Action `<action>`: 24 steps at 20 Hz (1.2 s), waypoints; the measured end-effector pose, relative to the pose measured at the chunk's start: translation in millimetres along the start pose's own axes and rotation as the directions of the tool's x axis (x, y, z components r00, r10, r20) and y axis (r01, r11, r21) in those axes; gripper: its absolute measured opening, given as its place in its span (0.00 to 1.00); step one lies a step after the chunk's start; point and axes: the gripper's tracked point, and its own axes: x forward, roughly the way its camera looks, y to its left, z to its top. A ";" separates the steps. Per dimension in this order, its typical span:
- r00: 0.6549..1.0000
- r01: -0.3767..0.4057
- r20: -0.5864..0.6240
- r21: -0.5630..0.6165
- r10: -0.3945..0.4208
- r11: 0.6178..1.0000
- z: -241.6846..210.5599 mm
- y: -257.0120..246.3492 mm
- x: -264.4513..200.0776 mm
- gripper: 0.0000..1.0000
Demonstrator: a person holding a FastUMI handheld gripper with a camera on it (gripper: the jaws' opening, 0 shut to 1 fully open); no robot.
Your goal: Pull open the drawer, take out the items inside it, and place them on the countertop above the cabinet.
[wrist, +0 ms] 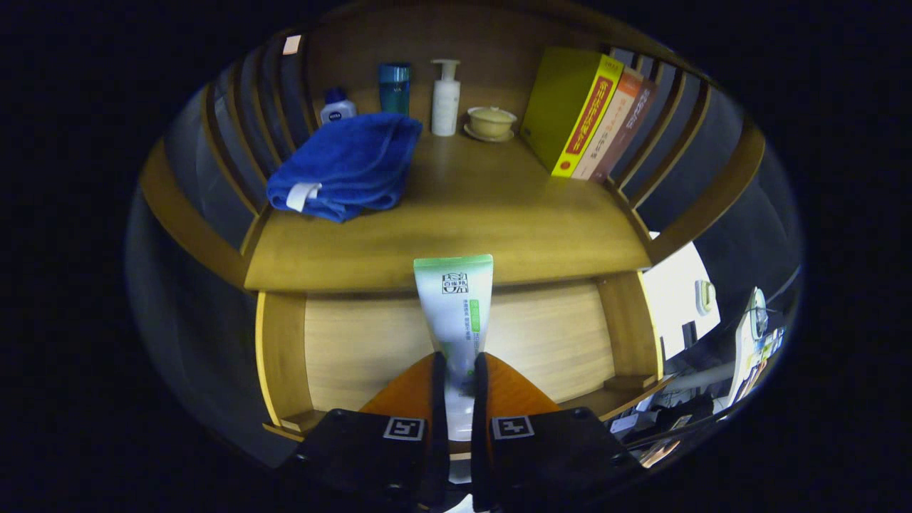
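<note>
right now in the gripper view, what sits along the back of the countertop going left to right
small white bottle → teal cup → white pump bottle → lidded bowl on a saucer → row of books. The gripper is shut on the tube.

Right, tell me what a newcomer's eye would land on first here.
First, the white-and-green plastic tube clamped between the gripper's two fingers, standing up over the open wooden drawer. Next, the folded blue towel on the wooden countertop beyond, left of the tube, and the yellow-spined book leaning at its far right.
</note>
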 end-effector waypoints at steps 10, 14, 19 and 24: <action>1.000 0.023 -0.003 -0.031 -0.023 0.999 78.4 -30.3 45.4 0.21; 0.998 0.015 -0.054 -0.051 -0.018 0.999 84.0 -31.5 83.1 0.21; 0.997 0.005 -0.077 -0.089 -0.012 0.996 90.5 -33.6 108.3 0.21; 0.998 -0.033 -0.064 -0.080 0.028 0.996 90.9 -23.4 108.0 0.33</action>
